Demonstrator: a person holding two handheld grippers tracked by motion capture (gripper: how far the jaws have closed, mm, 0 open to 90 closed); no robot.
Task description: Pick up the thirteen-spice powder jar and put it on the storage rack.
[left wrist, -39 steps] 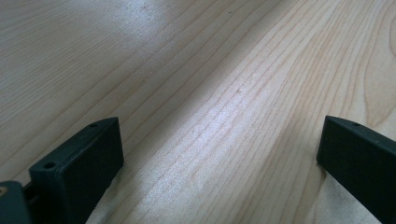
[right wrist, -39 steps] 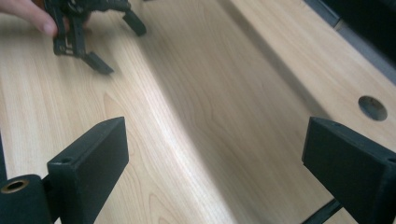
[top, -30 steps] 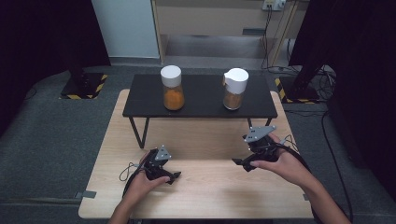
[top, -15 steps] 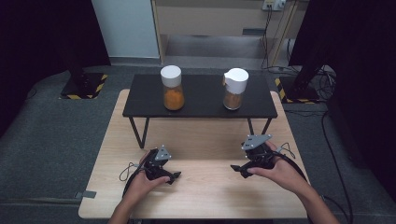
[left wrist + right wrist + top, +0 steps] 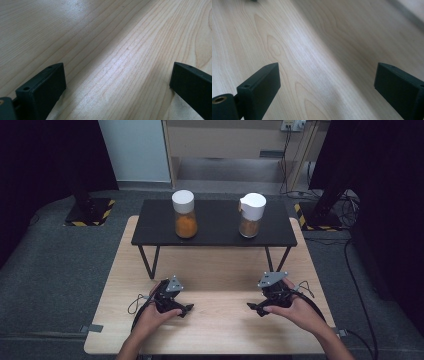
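Right claw (image 5: 256,308) lowered onto the bench (image 5: 220,330) since a second ago, jaws wide, empty. Left claw (image 5: 184,309) unmoved, wide too. Two jars (image 5: 185,215) well ahead, untouched; probably resting pose.

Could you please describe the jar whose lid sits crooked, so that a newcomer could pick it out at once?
Look at the wooden table, then at the small black shelf standing across its far side. Two clear jars with white lids stand on it; the one meant is the right-hand jar. Its lid sits tilted and its contents look brownish, whereas the left jar has a level lid and brighter orange contents.
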